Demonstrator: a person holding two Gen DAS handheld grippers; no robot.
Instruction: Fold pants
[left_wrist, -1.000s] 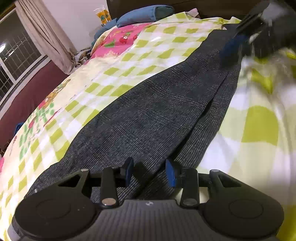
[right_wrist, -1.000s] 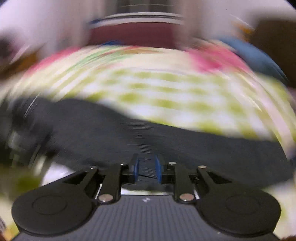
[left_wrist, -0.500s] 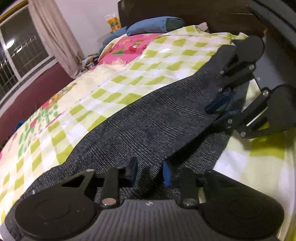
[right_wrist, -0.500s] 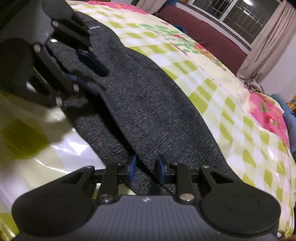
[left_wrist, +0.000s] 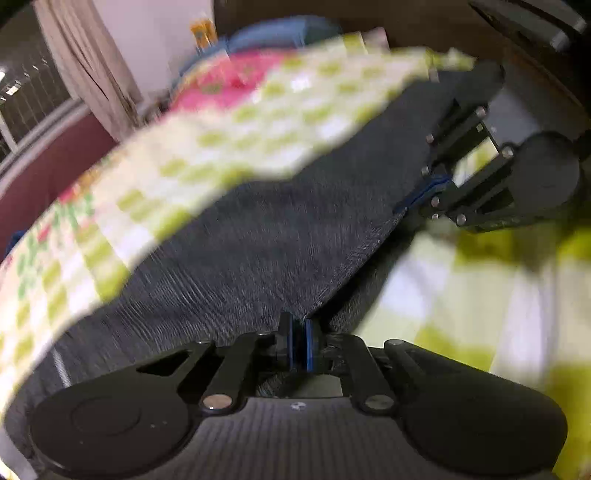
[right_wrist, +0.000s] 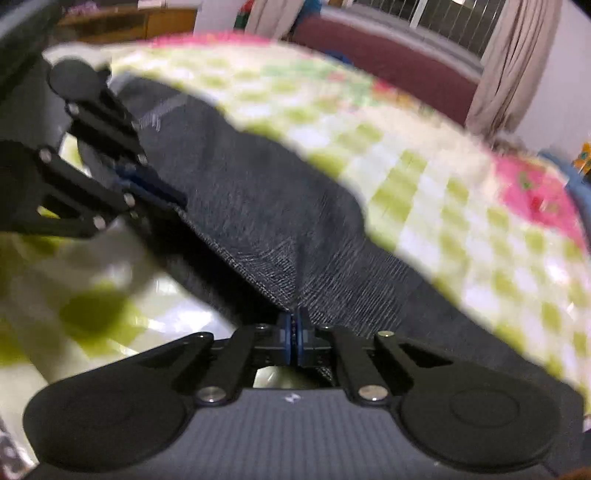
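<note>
Gripping the near edge of the pants (left_wrist: 280, 236), the left gripper (left_wrist: 298, 345) has just closed its jaws onto the dark fabric; half a second ago they stood apart around it. Further along the same edge, the right gripper (left_wrist: 424, 194) has likewise just pinched shut on the cloth. The pants lie flat across the checked bedspread (left_wrist: 221, 147), one leg stacked on the other. Judgement: both grasps appear secured, so lifting the edge to fold may begin. Pillows (left_wrist: 280, 31) lie beyond, untouched.

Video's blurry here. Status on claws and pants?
Left claw and right claw just closed, both pinching the near edge of the pants. Pants on checked bedspread. Nothing blocking.
</note>
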